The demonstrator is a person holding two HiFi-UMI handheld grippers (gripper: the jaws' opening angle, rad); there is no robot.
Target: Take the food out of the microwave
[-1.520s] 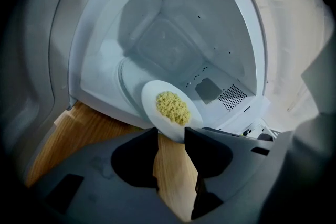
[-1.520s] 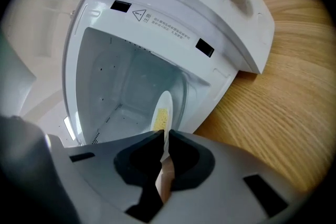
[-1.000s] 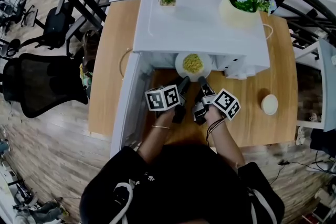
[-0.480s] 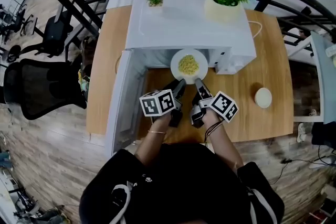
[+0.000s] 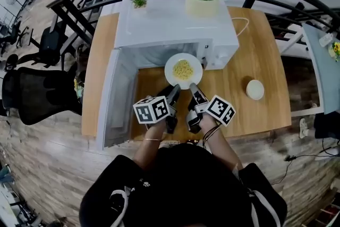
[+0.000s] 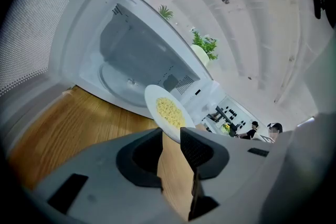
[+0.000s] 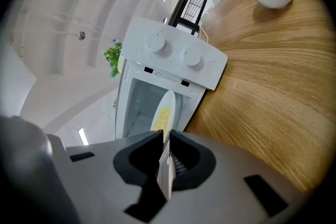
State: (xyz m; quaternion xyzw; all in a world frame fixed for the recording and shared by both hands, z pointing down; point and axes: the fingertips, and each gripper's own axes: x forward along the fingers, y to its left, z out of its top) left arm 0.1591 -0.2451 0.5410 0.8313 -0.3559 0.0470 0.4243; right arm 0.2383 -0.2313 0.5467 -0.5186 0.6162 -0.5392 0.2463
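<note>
A white plate of yellow food (image 5: 183,69) hangs over the wooden table (image 5: 260,56), just in front of the open microwave (image 5: 170,24). My left gripper (image 5: 173,92) is shut on the plate's near-left rim and my right gripper (image 5: 193,90) on its near-right rim. In the left gripper view the plate (image 6: 167,113) sticks out from between the jaws of the left gripper (image 6: 170,136), with the empty cavity (image 6: 131,60) behind it. The right gripper view shows the plate (image 7: 164,112) edge-on in the right gripper (image 7: 164,136).
The microwave door (image 5: 114,98) stands swung open to the left, over the table's left part. A small white bowl (image 5: 255,89) sits on the table to the right. A flower pot (image 5: 204,2) and a small plant (image 5: 139,1) stand on top of the microwave.
Both grippers have drawn the plate back toward me, out of the microwave's mouth and over the table. The view has shifted with my head.
</note>
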